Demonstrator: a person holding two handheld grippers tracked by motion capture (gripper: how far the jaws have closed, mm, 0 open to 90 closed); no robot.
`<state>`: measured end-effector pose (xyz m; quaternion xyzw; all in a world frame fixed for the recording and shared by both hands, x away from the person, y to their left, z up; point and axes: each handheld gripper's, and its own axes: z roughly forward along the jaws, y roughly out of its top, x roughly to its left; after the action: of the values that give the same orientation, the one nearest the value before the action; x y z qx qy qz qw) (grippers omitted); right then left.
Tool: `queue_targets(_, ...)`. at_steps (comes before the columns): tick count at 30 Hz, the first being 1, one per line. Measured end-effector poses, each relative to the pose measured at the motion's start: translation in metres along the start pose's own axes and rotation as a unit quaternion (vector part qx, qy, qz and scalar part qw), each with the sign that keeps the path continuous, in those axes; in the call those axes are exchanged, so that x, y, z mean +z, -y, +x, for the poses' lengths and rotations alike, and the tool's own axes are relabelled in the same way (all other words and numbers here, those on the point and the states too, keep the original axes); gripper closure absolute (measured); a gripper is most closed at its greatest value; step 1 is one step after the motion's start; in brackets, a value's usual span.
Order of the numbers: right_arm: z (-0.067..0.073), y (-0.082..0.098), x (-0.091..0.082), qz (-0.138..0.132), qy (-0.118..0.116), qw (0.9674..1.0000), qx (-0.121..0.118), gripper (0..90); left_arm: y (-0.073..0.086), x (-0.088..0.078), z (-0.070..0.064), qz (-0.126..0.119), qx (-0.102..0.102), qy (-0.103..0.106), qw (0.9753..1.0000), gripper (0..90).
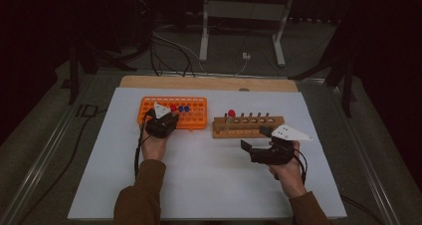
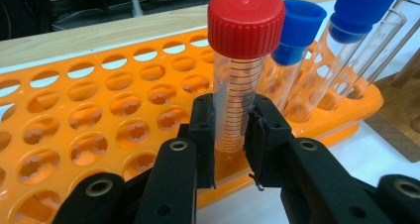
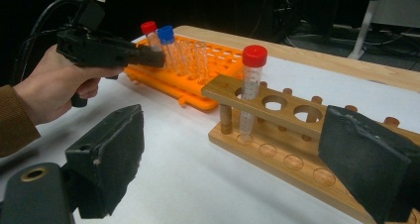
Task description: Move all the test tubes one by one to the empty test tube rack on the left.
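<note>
An orange tube rack (image 1: 194, 116) lies at the left of the white table, and a wooden rack (image 1: 247, 130) at the right. My left gripper (image 2: 233, 135) is shut on a clear graduated tube with a red cap (image 2: 237, 80) at the orange rack's (image 2: 99, 110) near edge; the tube's lower end is hidden behind the jaws. Two blue-capped tubes (image 2: 297, 21) stand just behind it. My right gripper (image 3: 233, 140) is open and has nothing in it, in front of the wooden rack (image 3: 277, 154). One red-capped tube (image 3: 252, 80) stands in that rack's end hole.
The white table top (image 1: 209, 180) rests on a wooden board (image 1: 209, 83). Cables and a metal stand's legs (image 1: 239, 31) lie on the dark floor beyond. The wooden rack has several vacant holes (image 3: 309, 112). The left gripper (image 3: 143, 55) and its hand appear in the right gripper view.
</note>
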<state>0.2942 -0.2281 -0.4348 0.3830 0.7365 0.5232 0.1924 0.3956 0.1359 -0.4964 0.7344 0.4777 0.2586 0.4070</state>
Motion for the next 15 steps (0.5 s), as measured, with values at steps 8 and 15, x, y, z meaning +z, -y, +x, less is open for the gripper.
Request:
queue_targets(8, 0.0011, 0.0001, 0.0016, 0.002, -0.001, 1.0000, 0.000, 10.8, -0.0002, 0.0005, -0.0003, 0.004, 0.000, -0.001, 1.0000, 75.5)
queue_targets(15, 0.0017, -0.0010, 0.0032, 0.002, -0.001, 1.0000, -0.002, 10.8, 0.0014, -0.0019, 0.0018, 0.004, -0.017, 0.012, 0.9998, 65.5)
